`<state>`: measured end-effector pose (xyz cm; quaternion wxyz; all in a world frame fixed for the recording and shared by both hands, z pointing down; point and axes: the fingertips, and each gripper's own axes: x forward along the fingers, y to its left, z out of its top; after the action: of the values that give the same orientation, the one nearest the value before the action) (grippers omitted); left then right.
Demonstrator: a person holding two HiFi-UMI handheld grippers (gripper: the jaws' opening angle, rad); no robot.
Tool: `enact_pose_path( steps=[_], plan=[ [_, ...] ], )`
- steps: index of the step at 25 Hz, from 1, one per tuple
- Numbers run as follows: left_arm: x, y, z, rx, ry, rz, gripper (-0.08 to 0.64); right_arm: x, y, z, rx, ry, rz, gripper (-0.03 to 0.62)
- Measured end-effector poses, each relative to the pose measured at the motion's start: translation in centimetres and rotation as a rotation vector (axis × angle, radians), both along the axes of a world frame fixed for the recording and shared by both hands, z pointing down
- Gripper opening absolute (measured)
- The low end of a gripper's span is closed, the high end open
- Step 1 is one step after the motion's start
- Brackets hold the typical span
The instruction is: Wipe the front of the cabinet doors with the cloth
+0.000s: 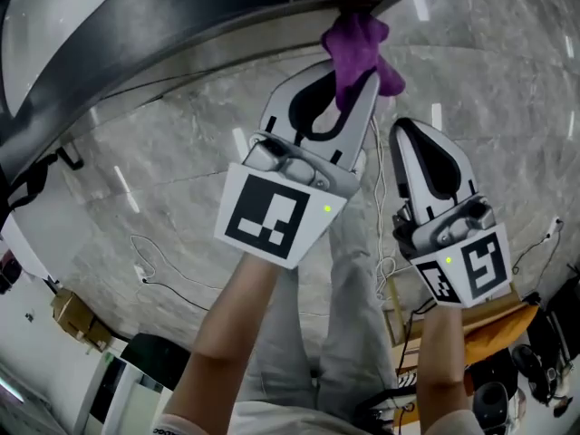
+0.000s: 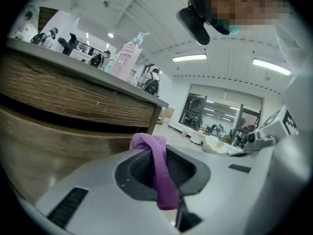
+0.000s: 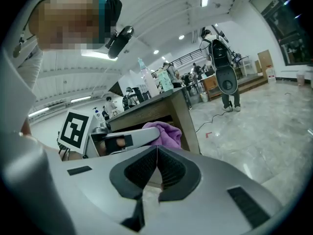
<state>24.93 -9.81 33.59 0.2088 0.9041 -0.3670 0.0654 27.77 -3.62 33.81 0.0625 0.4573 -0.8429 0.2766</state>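
Right gripper view, not head view, shows right tongs closed

The cloth sits between the jaws of the left hand-held gripper, right at the front of the cabinet on the far side. The right hand-held gripper is just right of the left one, slightly nearer. A bottle stands on top of the cabinet

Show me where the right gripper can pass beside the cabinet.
Free: right of the cloth, past the right gripper, bordered by the cabinet edge and bare floor. Crowded: the narrow gap between the two grippers, where the left gripper clamps the cloth.
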Motion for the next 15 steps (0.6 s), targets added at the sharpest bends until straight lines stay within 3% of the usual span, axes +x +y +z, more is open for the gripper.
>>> enact_pose_path(
  steps=[8, 15],
  plan=[
    [0.4, -2.7, 1.1, 0.035, -0.025, -0.009, 0.048, -0.3, -1.3, 1.4, -0.023, 0.001, 0.002, 0.029],
    [-2.1, -3.3, 1.3, 0.017, -0.039, -0.079, 0.048, -0.5, -1.2, 0.9, -0.012, 0.013, 0.007, 0.028]
  ],
)
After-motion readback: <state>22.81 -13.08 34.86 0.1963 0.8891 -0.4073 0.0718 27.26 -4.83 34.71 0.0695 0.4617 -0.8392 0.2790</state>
